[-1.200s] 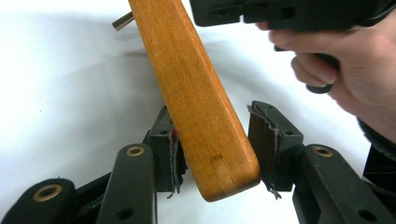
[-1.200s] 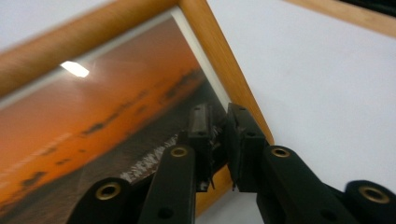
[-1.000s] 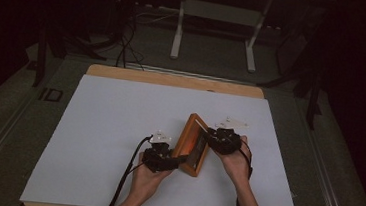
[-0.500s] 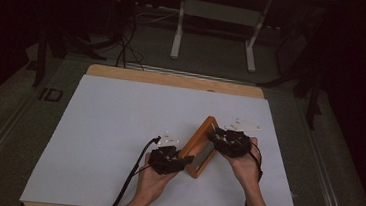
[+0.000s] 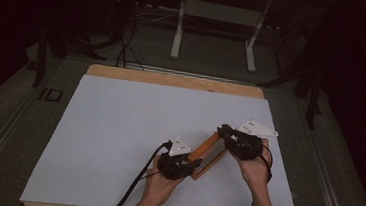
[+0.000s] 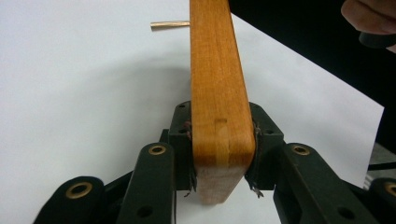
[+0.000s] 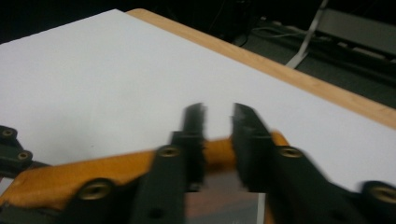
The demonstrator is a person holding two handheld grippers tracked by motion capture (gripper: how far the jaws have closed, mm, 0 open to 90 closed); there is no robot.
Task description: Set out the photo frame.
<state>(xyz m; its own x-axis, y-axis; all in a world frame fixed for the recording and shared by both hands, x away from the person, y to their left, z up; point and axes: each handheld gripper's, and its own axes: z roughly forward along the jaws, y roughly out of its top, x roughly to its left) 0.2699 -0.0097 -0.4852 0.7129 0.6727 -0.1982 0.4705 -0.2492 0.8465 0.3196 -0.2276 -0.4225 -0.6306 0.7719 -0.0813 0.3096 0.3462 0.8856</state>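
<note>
Both tools have swung the wooden frame [image 5: 208,153] flat and diagonal.

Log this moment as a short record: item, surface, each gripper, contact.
item: wooden frame, raised on edge
surface: white sheet on the table
left gripper: fingers clamp the frame's end; jaws have just been closing
right gripper: jaws astride the frame's rim, just been closing; blurred, grip unclear

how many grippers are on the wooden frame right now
2. The left gripper clamps the wooden frame at its near end, by the table's front edge. The right gripper is at the frame's far end, jaws either side of the rail; its jaws have just been closing.
</note>
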